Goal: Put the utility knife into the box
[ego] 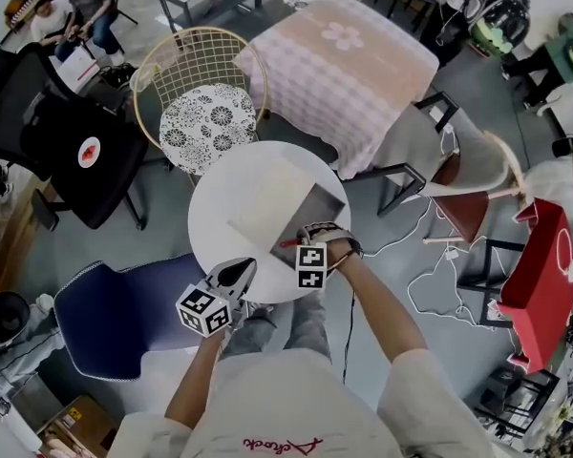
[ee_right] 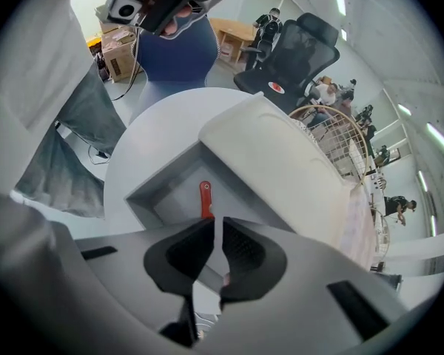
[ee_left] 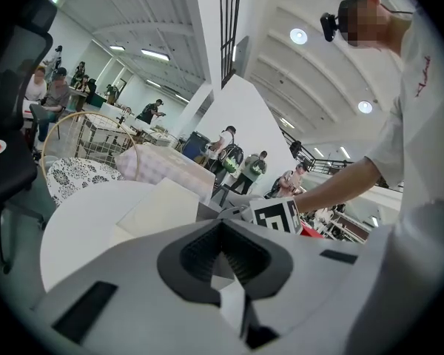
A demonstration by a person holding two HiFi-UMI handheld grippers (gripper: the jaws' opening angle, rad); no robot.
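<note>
The slim red utility knife (ee_right: 205,198) lies inside the open grey box (ee_right: 159,187) on the round white worktop (ee_right: 155,132). The right hand-held gripper (ee_right: 214,224) hangs above it, narrowly parted and empty, and the left hand-held gripper (ee_left: 222,235) is closed on nothing, so I judge the task practically finished.

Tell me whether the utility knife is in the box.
In: the red utility knife lies on the floor of the open grey box, seen in the right gripper view.
</note>
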